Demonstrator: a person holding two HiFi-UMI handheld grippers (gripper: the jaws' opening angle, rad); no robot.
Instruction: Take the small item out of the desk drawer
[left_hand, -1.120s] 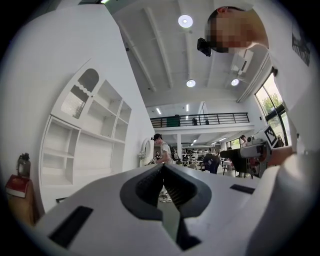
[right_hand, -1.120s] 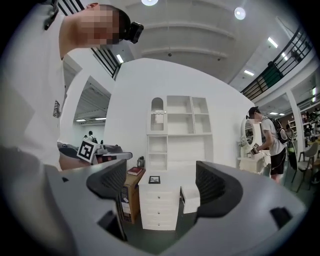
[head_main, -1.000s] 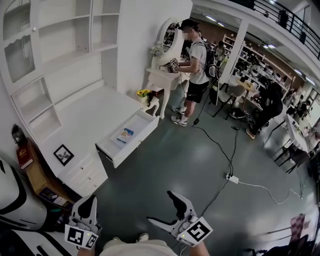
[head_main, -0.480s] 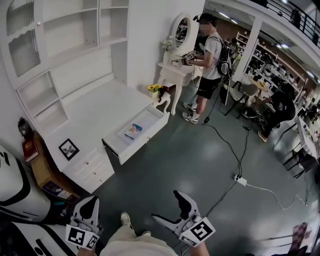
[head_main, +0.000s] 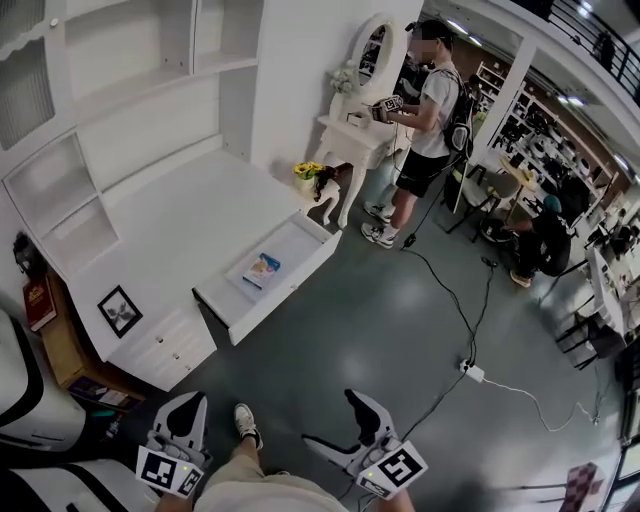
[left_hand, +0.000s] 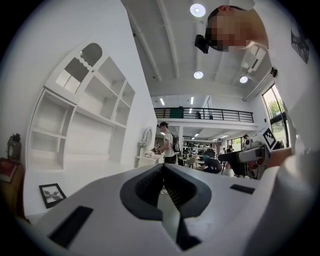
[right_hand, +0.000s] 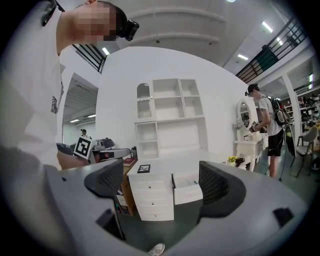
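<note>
The white desk (head_main: 170, 240) has its drawer (head_main: 290, 285) pulled open, and a small blue-and-yellow item (head_main: 261, 268) lies flat inside. Both grippers hang low over the dark floor, well short of the desk. My left gripper (head_main: 185, 412) is at the bottom left; in the left gripper view its pads (left_hand: 150, 187) meet with nothing between them. At the bottom centre my right gripper (head_main: 330, 420) stands open and empty. In the right gripper view the open drawer (right_hand: 188, 192) shows between the spread pads (right_hand: 216, 182).
A person (head_main: 425, 120) stands at a white vanity table (head_main: 355, 135) beyond the desk. A cable and power strip (head_main: 472, 372) cross the floor on the right. A picture frame (head_main: 120, 310) lies on the desk. A brown shelf (head_main: 60, 345) stands left of it.
The view has shifted as I step: the desk and open drawer sit a little lower and nearer in the head view. Both grippers hold the same pose.
</note>
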